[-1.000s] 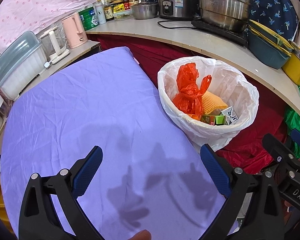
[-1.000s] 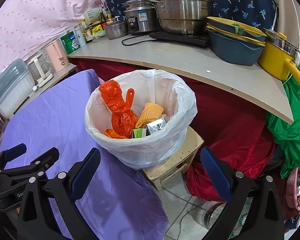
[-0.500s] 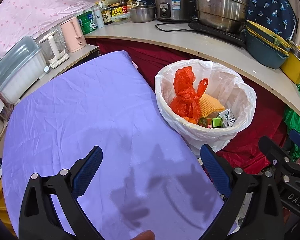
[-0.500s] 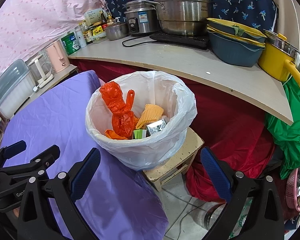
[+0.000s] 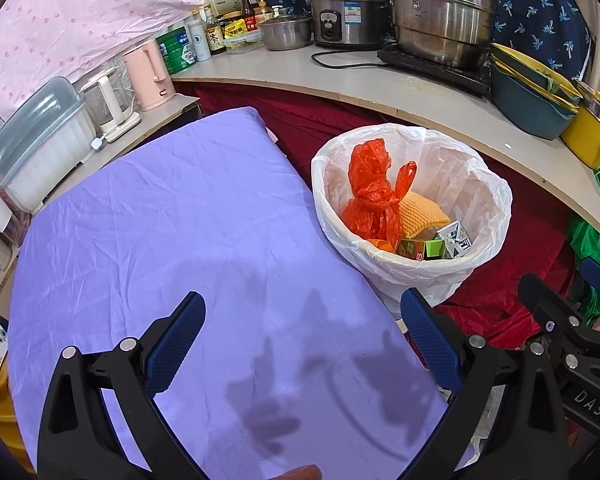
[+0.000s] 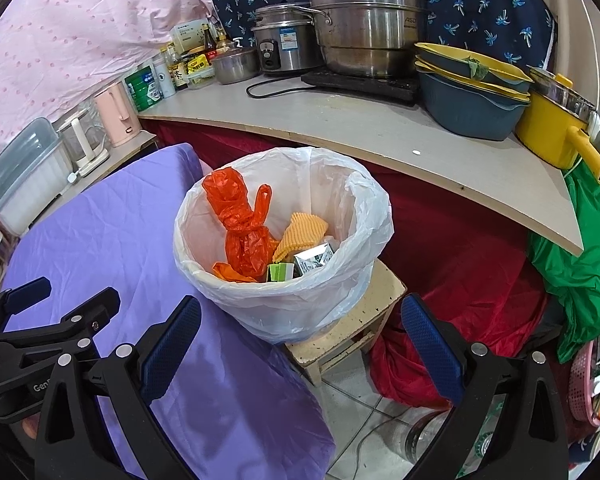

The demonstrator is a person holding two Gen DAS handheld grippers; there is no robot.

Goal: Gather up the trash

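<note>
A white-lined trash bin (image 5: 476,264) (image 6: 300,308) stands on a small stool (image 6: 364,320) right of the purple-covered table (image 5: 172,240) (image 6: 100,240). Inside it lie an orange plastic bag (image 5: 374,200) (image 6: 244,224), a yellow ribbed cloth (image 5: 420,218) (image 6: 304,230), green cartons (image 5: 422,249) (image 6: 280,272) and a silver carton (image 5: 456,238) (image 6: 314,258). My left gripper (image 5: 304,344) is open and empty above the table's near part. My right gripper (image 6: 300,348) is open and empty, just in front of the bin.
A curved counter (image 5: 440,96) behind the bin carries steel pots (image 5: 440,12), a rice cooker (image 5: 346,20), stacked basins (image 6: 472,88) and a yellow pot (image 6: 556,132). A pink kettle (image 5: 148,76) and a lidded container (image 5: 40,140) stand left. Red and green cloth (image 6: 480,280) lies on the floor at right.
Both grippers have drawn back and risen slightly; the bin appears a little farther away. Nothing was grasped or released.
</note>
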